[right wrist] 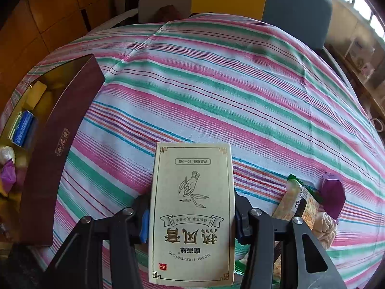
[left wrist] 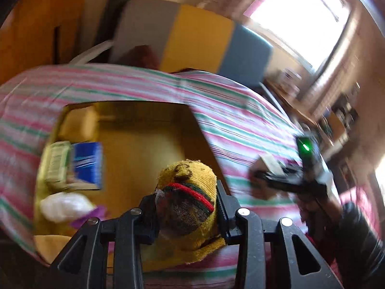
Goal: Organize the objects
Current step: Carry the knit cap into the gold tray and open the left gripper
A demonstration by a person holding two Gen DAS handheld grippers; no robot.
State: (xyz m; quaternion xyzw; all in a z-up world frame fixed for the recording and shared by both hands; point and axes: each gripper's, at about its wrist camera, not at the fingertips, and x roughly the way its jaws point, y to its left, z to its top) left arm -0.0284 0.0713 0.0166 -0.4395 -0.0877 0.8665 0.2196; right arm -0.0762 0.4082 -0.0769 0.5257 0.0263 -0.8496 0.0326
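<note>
Two tongs, each loaded. Left tongs (left wrist: 186, 213) clenched on one yellow knit sock (left wrist: 190, 180) with a red-and-green band; the sock sits between the jaws, toe end up, over the near rim of the box (left wrist: 144, 130). Right tongs (right wrist: 191, 219) grasping one cream carton (right wrist: 192, 212) by its long sides, print upside down, above the striped cloth (right wrist: 216, 96) of the worktop. One open box, maroon outside (right wrist: 60, 144), yellow lined, at the cloth's left edge. Inside it: one blue packet (left wrist: 87, 166), one pale green packet (left wrist: 56, 163), one white wad (left wrist: 65, 206), one purple wrapper (left wrist: 89, 215), all along the left side; the middle and right of the floor are bare. Loose on the cloth right of the carton: one green-edged snack bar (right wrist: 298, 202), one purple piece (right wrist: 333, 197), one cream bundle (right wrist: 324, 226). Wide open cloth beyond the carton. Left view blurred.
</note>
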